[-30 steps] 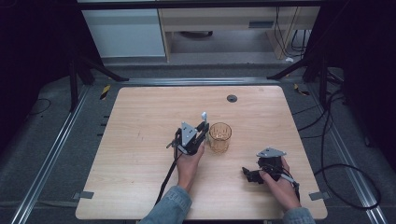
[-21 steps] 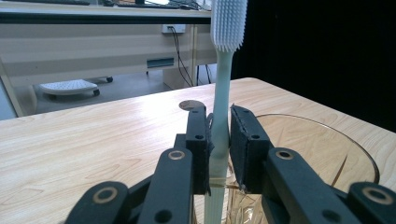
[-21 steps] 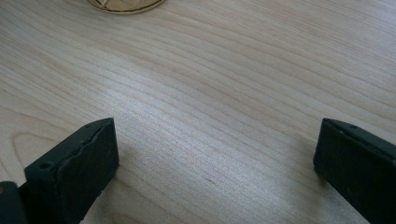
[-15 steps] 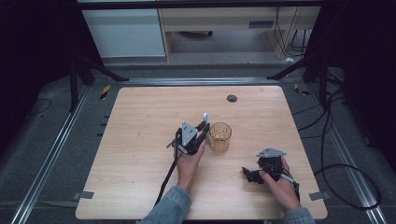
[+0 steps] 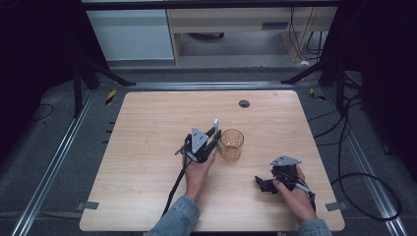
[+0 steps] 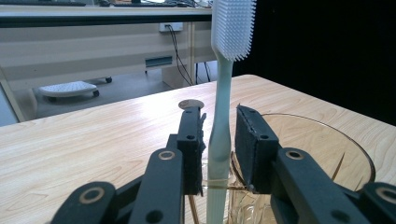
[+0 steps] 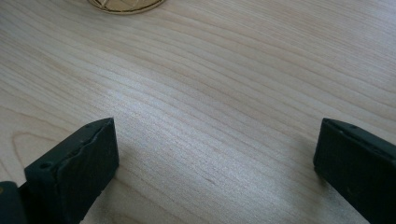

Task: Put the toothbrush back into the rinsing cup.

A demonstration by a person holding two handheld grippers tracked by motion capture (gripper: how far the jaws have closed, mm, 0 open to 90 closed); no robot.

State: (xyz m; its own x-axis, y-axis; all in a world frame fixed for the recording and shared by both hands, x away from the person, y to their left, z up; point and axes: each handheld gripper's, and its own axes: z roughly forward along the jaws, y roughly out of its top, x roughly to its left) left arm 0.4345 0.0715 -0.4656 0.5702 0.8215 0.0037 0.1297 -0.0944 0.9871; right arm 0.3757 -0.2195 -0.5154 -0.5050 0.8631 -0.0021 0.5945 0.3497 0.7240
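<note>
A toothbrush (image 6: 219, 116) with a pale green handle and white bristles stands upright between the jaws of my left gripper (image 6: 218, 140), which is shut on its handle. Its lower end reaches down inside the near rim of an amber glass cup (image 6: 317, 154). In the high view the left gripper (image 5: 215, 136) sits just left of the cup (image 5: 231, 144), with the toothbrush head (image 5: 215, 122) sticking up. My right gripper (image 5: 261, 183) rests low on the table at the front right, open and holding nothing. Its view (image 7: 217, 154) has bare wood between the jaws and the cup's base (image 7: 123, 5) at the top edge.
The wooden table (image 5: 147, 123) has a dark round grommet (image 5: 244, 103) near its far edge. Black cables trail from both grippers toward the front edge. Dark floor, metal rails and stand legs surround the table.
</note>
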